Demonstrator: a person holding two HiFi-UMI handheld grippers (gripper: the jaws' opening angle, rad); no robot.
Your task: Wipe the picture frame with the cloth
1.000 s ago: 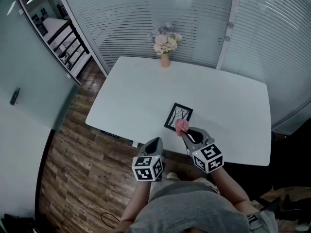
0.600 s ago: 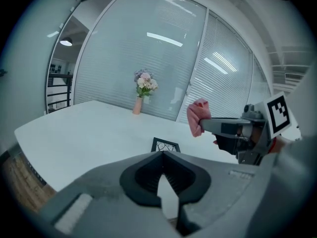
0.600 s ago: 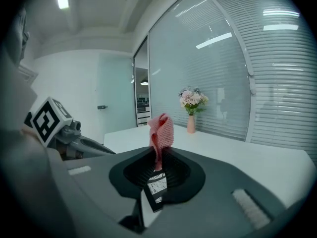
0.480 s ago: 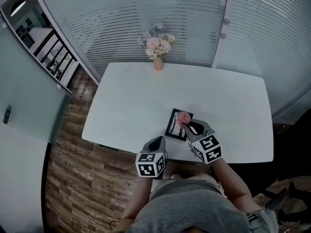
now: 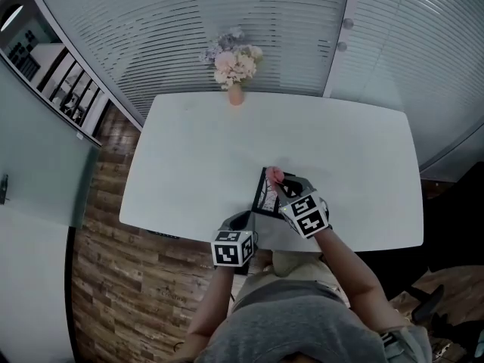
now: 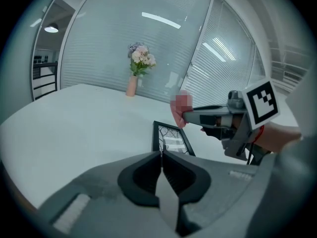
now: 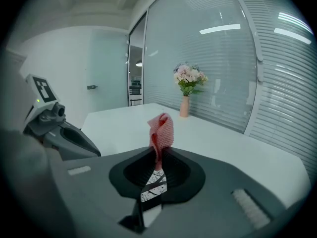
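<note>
A black picture frame (image 5: 265,197) with a black-and-white print lies flat on the white table (image 5: 197,150), near the front edge. My right gripper (image 5: 278,182) hovers over it, shut on a pink mesh cloth (image 5: 273,175) that sticks up past the fingertips. In the right gripper view the cloth (image 7: 162,129) stands above the jaws, and the frame (image 7: 155,182) shows through the gap below. My left gripper (image 5: 243,220) is shut and holds nothing, at the table's front edge just left of the frame (image 6: 170,139).
A small vase of pink flowers (image 5: 233,68) stands at the table's far edge. Frosted glass walls run behind the table. Wooden floor (image 5: 128,278) lies to the left, with shelving behind glass at the far left.
My right gripper has carried the cloth forward from the frame's near corner to over its far part. The left gripper has stayed by the table's front edge.
</note>
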